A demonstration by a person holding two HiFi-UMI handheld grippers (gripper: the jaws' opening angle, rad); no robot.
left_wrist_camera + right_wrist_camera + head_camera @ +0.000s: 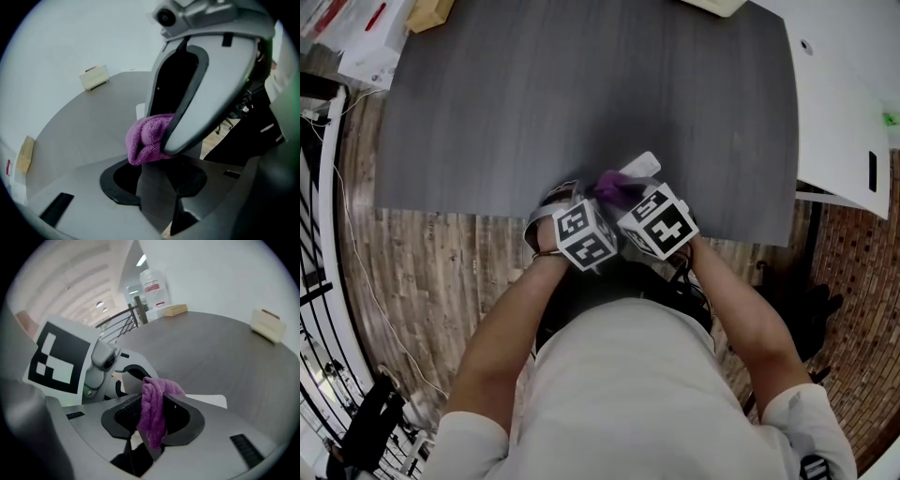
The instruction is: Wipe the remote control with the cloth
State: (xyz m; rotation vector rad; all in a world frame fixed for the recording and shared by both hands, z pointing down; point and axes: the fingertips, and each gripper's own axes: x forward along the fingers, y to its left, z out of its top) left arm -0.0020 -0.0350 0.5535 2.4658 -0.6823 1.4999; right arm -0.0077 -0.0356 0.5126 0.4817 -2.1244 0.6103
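On the flat dark grey table (534, 94): the two grippers sit side by side, close to its 6 o'clock edge.
Left gripper (157, 190): its jaws are clamped on the near end of the long, thin white remote control (642, 166).
Remote control: it pokes out past both grippers toward 1 o'clock, low over the table.
Right gripper (152, 422): its jaws are pinched tight on the fuzzy purple cloth (153, 404).
Cloth: it is bunched up at the remote, at 12 o'clock from the left jaws, with one end hanging down.
Far edge: a small tan box (429, 13) sits at 11 o'clock.
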